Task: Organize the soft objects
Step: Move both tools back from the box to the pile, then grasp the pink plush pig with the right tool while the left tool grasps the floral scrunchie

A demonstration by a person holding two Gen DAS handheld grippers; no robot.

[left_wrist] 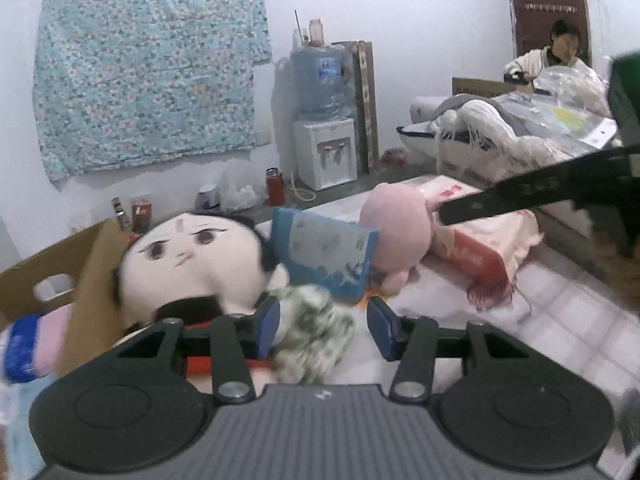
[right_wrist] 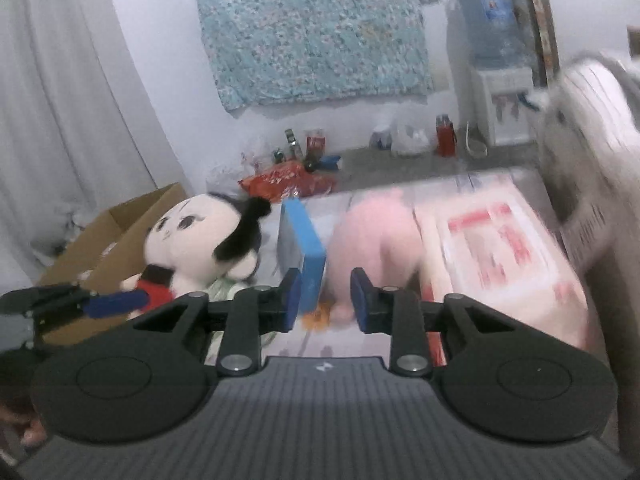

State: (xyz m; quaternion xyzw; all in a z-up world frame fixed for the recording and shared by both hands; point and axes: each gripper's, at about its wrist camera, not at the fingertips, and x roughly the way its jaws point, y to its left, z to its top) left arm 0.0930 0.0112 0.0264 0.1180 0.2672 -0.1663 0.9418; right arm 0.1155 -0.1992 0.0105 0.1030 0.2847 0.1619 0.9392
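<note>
No writing can be read: the print on the blue pack [left_wrist: 326,258] and the red marks on the tissue pack [left_wrist: 476,256] are blurred.

On the table [left_wrist: 560,320], left to right: a cardboard box [left_wrist: 86,276], a doll [left_wrist: 192,260] lying by it, a green cloth [left_wrist: 316,328], the blue pack upright, a pink plush [left_wrist: 394,224], the tissue pack.

The left gripper [left_wrist: 323,326] is about half open, grasping nothing; the cloth lies just beside its left pad. The right gripper [right_wrist: 323,300] is narrowly open and empty, hovering before the blue pack and plush.
</note>
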